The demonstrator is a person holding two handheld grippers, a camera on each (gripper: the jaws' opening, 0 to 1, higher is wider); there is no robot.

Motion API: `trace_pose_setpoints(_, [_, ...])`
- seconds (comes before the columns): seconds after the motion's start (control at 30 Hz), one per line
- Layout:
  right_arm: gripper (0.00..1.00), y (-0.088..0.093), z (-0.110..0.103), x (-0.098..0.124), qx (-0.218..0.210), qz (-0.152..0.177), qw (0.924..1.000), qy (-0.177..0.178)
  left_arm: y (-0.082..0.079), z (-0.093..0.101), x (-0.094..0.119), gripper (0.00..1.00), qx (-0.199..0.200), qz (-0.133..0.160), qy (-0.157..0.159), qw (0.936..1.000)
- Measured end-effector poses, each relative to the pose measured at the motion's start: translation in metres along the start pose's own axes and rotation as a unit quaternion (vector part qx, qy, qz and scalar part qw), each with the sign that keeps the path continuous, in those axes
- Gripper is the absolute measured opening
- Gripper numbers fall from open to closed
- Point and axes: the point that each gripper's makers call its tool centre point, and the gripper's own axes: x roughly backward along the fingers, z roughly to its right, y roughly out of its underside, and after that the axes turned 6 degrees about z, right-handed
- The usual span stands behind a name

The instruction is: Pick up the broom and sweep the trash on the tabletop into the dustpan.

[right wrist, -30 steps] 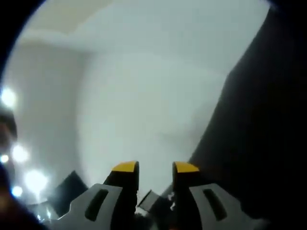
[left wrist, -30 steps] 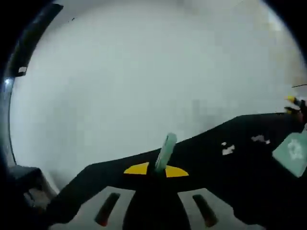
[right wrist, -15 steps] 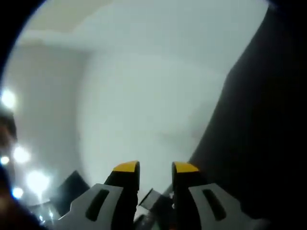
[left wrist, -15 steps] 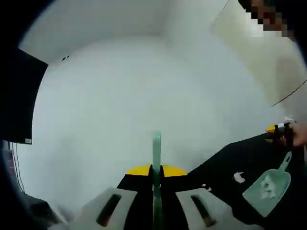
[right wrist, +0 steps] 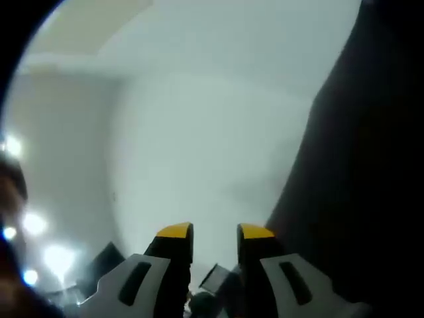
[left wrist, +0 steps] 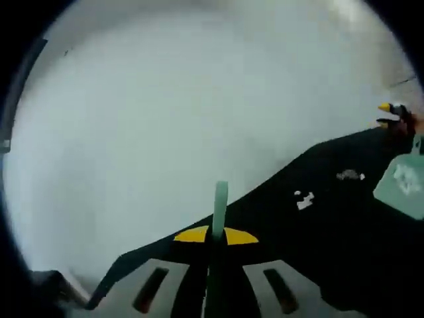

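Left gripper view: left gripper [left wrist: 216, 235] fingers pinch the broom [left wrist: 219, 205], so sweep gently toward the dustpan [left wrist: 403, 189] beyond them; right gripper [right wrist: 215, 230] fingers stand narrow, grip unclear.

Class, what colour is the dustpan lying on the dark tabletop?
Pale mint green. The dustpan shows best at the right edge of the left gripper view.

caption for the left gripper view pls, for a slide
Left gripper shut on a pale green broom handle, above a black tabletop with white scraps near a green dustpan.
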Motion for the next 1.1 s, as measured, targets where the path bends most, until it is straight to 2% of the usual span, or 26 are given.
trace_pose_setpoints(0.03, [0.28,0.000,0.000,0.000,0.000,0.000,1.0000,0.000,-0.020,0.019,0.006,0.04,0.016,0.024,0.009,0.9995])
trace_pose_setpoints(0.07, [0.28,0.000,0.000,0.000,0.001,0.001,1.0000,0.001,-0.050,0.043,0.015,0.04,0.034,0.057,0.026,0.9975])
trace_pose_setpoints(0.1, [0.28,0.000,0.000,0.000,0.002,0.001,1.0000,0.002,-0.074,0.060,0.021,0.04,0.045,0.083,0.043,0.9947])
trace_pose_setpoints(0.17, [0.28,0.001,0.000,0.000,0.003,0.000,1.0000,0.003,-0.105,0.070,0.033,0.04,0.002,0.088,0.026,0.9958])
trace_pose_setpoints(0.2, [0.28,0.001,0.001,0.000,0.004,-0.001,1.0000,0.004,-0.116,0.075,0.036,0.04,-0.002,0.099,0.034,0.9945])
trace_pose_setpoints(0.23, [0.28,0.001,0.001,0.000,0.004,-0.002,1.0000,0.005,-0.134,0.079,0.041,0.04,-0.019,0.123,0.038,0.9915])
trace_pose_setpoints(0.27, [0.28,0.001,0.002,0.000,0.004,-0.002,1.0000,0.005,-0.143,0.075,0.044,0.04,-0.037,0.124,0.027,0.9913])
trace_pose_setpoints(0.33, [0.28,0.001,0.001,0.001,0.002,-0.003,1.0000,0.003,-0.148,0.058,0.049,0.04,-0.042,0.112,0.008,0.9928])
trace_pose_setpoints(0.37, [0.28,0.001,0.001,0.001,0.002,-0.002,1.0000,0.003,-0.146,0.041,0.048,0.04,-0.074,0.111,-0.011,0.9910])
trace_pose_setpoints(0.4, [0.28,0.000,0.001,0.002,0.001,-0.002,1.0000,0.003,-0.137,0.026,0.046,0.04,-0.112,0.100,-0.032,0.9881])
trace_pose_setpoints(0.47, [0.28,0.000,0.001,0.002,0.000,-0.001,1.0000,0.002,-0.107,0.008,0.035,0.04,-0.152,0.070,-0.033,0.9854])
trace_pose_setpoints(0.5, [0.28,-0.001,0.001,0.002,0.000,-0.001,1.0000,0.002,-0.090,0.001,0.028,0.04,-0.177,0.058,-0.032,0.9819])
trace_pose_setpoints(0.57, [0.28,-0.001,0.001,0.002,-0.001,0.001,1.0000,0.001,-0.047,-0.006,0.013,0.04,-0.170,0.018,-0.018,0.9852])
trace_pose_setpoints(0.6, [0.28,-0.001,0.000,0.002,-0.002,0.001,1.0000,0.000,-0.035,-0.008,0.009,0.04,-0.159,0.006,-0.014,0.9872])
trace_pose_setpoints(0.63, [0.28,-0.001,0.000,0.002,-0.003,0.002,1.0000,-0.001,-0.016,-0.009,0.002,0.04,-0.134,-0.019,-0.013,0.9907])
trace_pose_setpoints(0.67, [0.28,-0.001,0.000,0.002,-0.005,0.003,1.0000,-0.002,-0.004,-0.005,-0.002,0.04,-0.118,-0.034,-0.004,0.9924])
trace_pose_setpoints(0.7, [0.28,-0.002,-0.001,0.002,-0.006,0.004,1.0000,-0.002,-0.001,0.006,-0.007,0.04,-0.092,-0.026,0.005,0.9954])
trace_pose_setpoints(0.73, [0.28,-0.002,-0.001,0.002,-0.008,0.004,1.0000,-0.003,-0.001,0.013,-0.007,0.04,-0.084,-0.029,0.007,0.9960])
trace_pose_setpoints(0.8, [0.28,-0.003,-0.001,0.001,-0.009,0.006,0.9999,-0.003,-0.019,0.054,-0.006,0.03,-0.033,0.005,0.038,0.9987])
trace_pose_setpoints(0.83, [0.28,-0.003,0.000,0.001,-0.009,0.006,0.9999,-0.003,-0.025,0.072,-0.004,0.04,-0.027,0.007,0.045,0.9986])
trace_pose_setpoints(0.87, [0.28,-0.003,0.000,0.001,-0.008,0.006,0.9999,-0.002,-0.031,0.085,-0.001,0.03,-0.041,0.002,0.043,0.9982])
trace_pose_setpoints(0.93, [0.28,-0.003,0.001,0.001,-0.008,0.007,0.9999,-0.001,-0.060,0.111,0.006,0.04,-0.019,0.039,0.060,0.9973])
trace_pose_setpoints(0.97, [0.28,-0.003,0.001,0.000,-0.007,0.006,1.0000,0.000,-0.083,0.123,0.012,0.04,0.004,0.069,0.069,0.9953])
trace_pose_setpoints(1.0, [0.28,-0.002,0.001,0.000,-0.007,0.005,1.0000,0.001,-0.103,0.131,0.018,0.04,0.009,0.090,0.074,0.9932])
trace_pose_setpoints(1.03, [0.28,-0.002,0.001,0.000,-0.007,0.003,1.0000,0.001,-0.127,0.127,0.026,0.04,0.006,0.106,0.062,0.9924])
trace_pose_setpoints(1.1, [0.28,-0.001,0.002,0.000,-0.007,-0.001,1.0000,0.001,-0.156,0.111,0.037,0.04,-0.013,0.129,0.039,0.9908])
